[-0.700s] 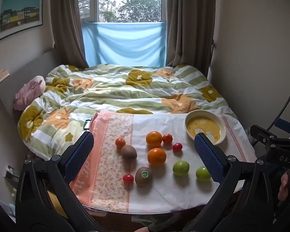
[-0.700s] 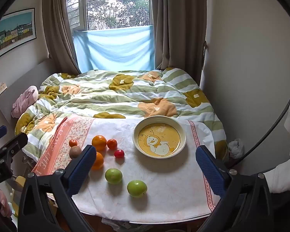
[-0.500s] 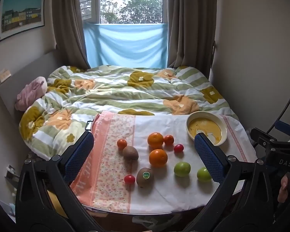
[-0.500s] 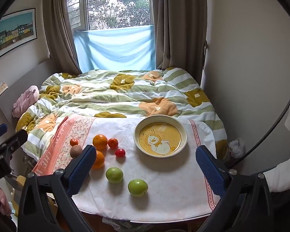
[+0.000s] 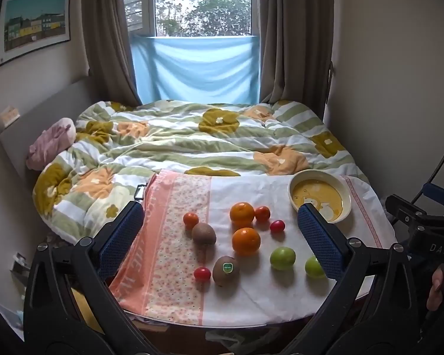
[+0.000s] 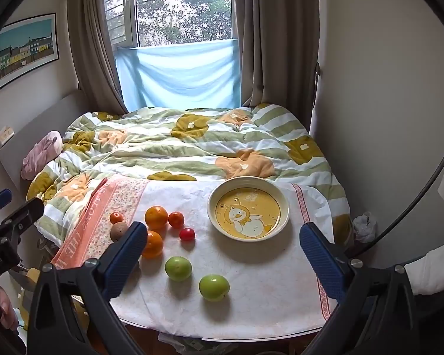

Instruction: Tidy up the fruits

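Fruit lies on a cloth-covered table (image 5: 251, 304): two oranges (image 5: 246, 240), two kiwis (image 5: 225, 269), two green fruits (image 5: 282, 258) and several small red and orange tomatoes (image 5: 202, 273). A yellow bowl (image 6: 248, 209) with a duck picture stands empty at the back right. My left gripper (image 5: 220, 230) is open and empty, above the table's front left. My right gripper (image 6: 225, 254) is open and empty, above the front right; the green fruits (image 6: 178, 268) lie between its fingers in its view.
A bed with a flowered quilt (image 5: 198, 142) lies right behind the table. A pink bundle (image 5: 51, 142) lies at its left. Walls close in on both sides, and a curtained window (image 5: 201, 3) is at the far end.
Both grippers have drifted slightly; the fruit and bowl sit a touch higher and more to the right in the views. Nothing on the table has moved.
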`<act>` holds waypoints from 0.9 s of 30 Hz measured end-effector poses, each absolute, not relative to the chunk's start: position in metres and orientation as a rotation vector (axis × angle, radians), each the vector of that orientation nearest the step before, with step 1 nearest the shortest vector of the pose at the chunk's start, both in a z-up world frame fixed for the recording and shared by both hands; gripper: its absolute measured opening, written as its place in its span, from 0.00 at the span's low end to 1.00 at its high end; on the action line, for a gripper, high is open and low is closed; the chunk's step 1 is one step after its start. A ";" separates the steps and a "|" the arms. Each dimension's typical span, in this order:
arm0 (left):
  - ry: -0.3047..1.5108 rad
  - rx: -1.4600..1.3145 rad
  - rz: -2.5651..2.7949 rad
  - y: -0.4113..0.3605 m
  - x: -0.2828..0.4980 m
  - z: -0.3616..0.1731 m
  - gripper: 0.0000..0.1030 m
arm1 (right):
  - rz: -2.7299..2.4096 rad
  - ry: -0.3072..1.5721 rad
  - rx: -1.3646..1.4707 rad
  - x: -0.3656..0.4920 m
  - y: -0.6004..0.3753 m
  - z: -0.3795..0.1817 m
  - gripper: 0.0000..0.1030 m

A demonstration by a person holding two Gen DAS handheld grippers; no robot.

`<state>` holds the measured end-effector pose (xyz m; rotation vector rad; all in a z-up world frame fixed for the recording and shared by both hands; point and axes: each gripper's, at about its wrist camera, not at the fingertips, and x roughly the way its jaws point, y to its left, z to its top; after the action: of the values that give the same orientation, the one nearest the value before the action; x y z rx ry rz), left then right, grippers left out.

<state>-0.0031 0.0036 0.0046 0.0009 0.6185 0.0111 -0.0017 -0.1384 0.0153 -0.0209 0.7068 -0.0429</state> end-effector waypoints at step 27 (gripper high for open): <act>0.617 0.016 0.011 -0.001 -0.001 0.002 1.00 | -0.043 0.706 -0.022 -0.003 -0.138 0.016 1.00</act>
<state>-0.0013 -0.0009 0.0025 0.0158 0.6173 0.0106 -0.0034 -0.1376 0.0164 -0.0215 0.7061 -0.0429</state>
